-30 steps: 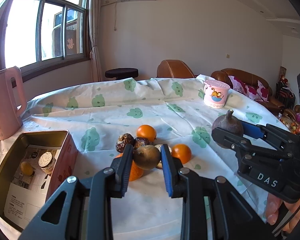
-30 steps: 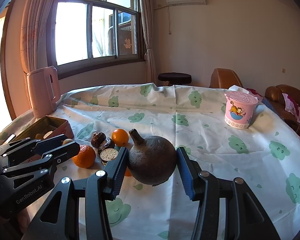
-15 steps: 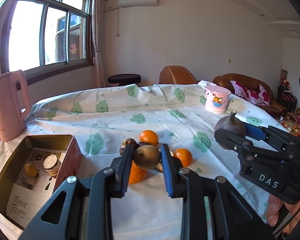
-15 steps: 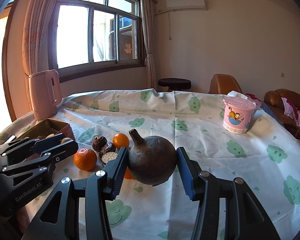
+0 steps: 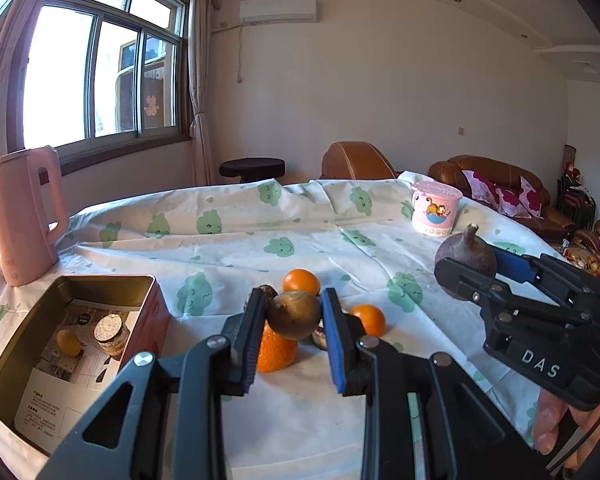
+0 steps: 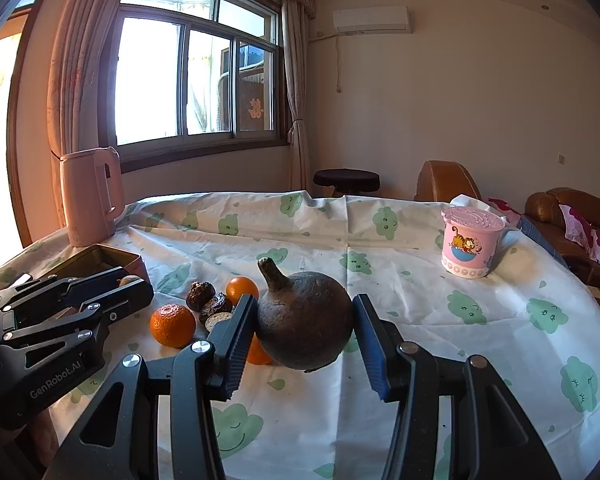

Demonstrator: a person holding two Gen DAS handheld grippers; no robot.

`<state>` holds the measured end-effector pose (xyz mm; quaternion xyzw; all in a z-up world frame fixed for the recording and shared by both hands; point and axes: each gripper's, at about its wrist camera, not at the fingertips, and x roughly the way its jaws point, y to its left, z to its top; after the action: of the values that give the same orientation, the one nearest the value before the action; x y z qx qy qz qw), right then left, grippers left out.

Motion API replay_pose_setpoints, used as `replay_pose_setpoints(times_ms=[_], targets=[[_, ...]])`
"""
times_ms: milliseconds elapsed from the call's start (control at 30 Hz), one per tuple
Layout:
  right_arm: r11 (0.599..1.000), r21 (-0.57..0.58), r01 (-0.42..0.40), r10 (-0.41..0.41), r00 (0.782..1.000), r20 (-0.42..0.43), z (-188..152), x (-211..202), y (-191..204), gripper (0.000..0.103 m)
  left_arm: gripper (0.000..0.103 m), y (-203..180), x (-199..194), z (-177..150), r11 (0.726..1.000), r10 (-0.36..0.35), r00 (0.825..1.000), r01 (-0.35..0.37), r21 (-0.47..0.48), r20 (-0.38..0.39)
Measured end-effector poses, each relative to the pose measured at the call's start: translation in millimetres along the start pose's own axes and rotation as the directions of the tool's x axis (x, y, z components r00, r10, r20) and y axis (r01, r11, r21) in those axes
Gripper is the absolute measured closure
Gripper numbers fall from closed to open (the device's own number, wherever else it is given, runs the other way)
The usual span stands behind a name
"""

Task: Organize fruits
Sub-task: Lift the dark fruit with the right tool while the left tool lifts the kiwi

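My left gripper [image 5: 294, 314] is shut on a small round brown fruit [image 5: 294, 314] and holds it above the table. My right gripper [image 6: 304, 322] is shut on a large dark fruit with a stem [image 6: 304, 320], also lifted; it shows in the left wrist view [image 5: 465, 258] too. On the cloth lie three oranges [image 6: 172, 325] [image 6: 242, 289] [image 5: 367, 318] and some dark wrinkled fruits [image 6: 200, 295]. An open tin box [image 5: 28, 344] at the left holds a yellow fruit [image 5: 68, 342] and a round cracker [image 5: 109, 325].
A pink kettle [image 5: 22, 216] stands at the far left behind the box. A pink lidded cup [image 6: 470, 242] stands at the right back of the table. The table's white cloth [image 6: 420, 280] has green prints. Sofas and a stool lie beyond.
Both grippers have risen and tilted up a little with their fruits still held. The fruits on the cloth have not moved.
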<state>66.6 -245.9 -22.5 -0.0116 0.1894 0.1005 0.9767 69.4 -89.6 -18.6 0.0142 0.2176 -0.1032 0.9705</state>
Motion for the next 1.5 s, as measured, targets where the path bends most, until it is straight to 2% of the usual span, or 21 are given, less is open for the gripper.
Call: replay_pose_setpoints(times_ms=[467,933,1200,1500], targets=[[1.000,-0.002,0.007,-0.007,0.999,0.037,0.0,-7.5,-0.2,0.052,0.073,1.2,-6.5,-0.1,1.000,0.011,0.999,-0.011,-0.007,0.032],[1.000,-0.007,0.018,-0.017,0.996,0.083,-0.1,-16.7,1.5,0.052,0.073,0.7,-21.2,-0.5,0.999,0.048,0.993,-0.048,-0.001,0.104],[0.999,-0.024,0.029,-0.026,0.996,0.089,0.6,-18.7,4.7,0.052,0.073,1.5,-26.3,-0.9,0.998,0.067,0.992,-0.068,0.007,0.109],[0.999,-0.046,-0.014,0.018,0.997,0.080,5.9,-19.8,21.2,0.052,0.073,18.7,-37.3,-1.0,0.995,0.096,0.988,-0.095,-0.014,0.117]])
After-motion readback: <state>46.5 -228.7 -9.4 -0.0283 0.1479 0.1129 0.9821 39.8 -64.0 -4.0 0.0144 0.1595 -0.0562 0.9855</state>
